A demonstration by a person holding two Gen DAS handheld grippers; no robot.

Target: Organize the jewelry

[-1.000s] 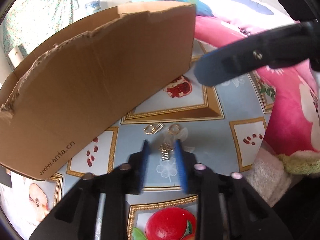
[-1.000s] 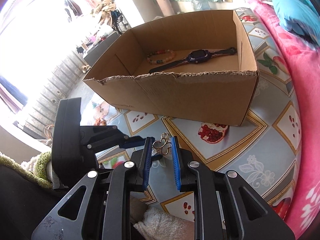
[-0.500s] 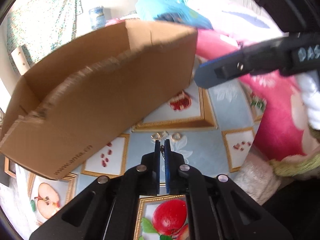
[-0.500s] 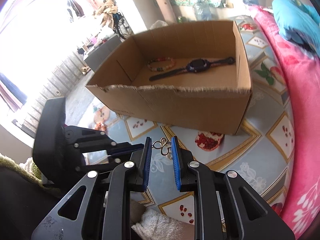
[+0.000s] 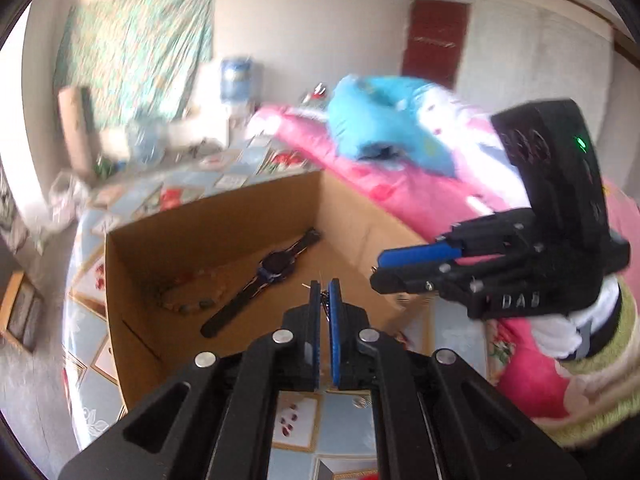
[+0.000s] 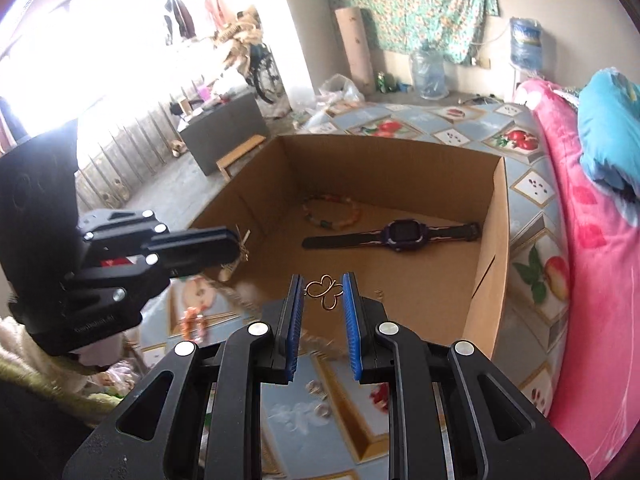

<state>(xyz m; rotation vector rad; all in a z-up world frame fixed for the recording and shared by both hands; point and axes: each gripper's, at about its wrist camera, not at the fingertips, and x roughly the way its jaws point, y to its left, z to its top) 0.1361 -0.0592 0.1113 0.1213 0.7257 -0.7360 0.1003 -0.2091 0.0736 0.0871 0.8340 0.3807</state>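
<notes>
An open cardboard box (image 6: 496, 216) holds a dark watch (image 6: 394, 234) and a bead bracelet (image 6: 332, 212); the box (image 5: 132, 280), watch (image 5: 276, 266) and bracelet (image 5: 188, 306) also show in the left wrist view. My right gripper (image 6: 323, 294) is shut on a gold butterfly earring (image 6: 325, 291), held above the box's near wall. My left gripper (image 5: 324, 292) is shut on a small gold earring (image 6: 243, 242), mostly hidden between its pads, raised over the box's near edge. Each gripper shows in the other's view: left (image 6: 236, 245), right (image 5: 378, 268).
The box stands on a fruit-patterned cloth (image 6: 532, 188). More small gold pieces (image 6: 318, 394) lie on the cloth below my right gripper. Pink bedding (image 6: 580, 280) and a blue pillow (image 5: 380, 124) lie to the right. Room clutter is behind.
My left gripper closed on an earring on the cloth and lifted it. Both grippers rose and moved toward the box, so its inside now shows.
</notes>
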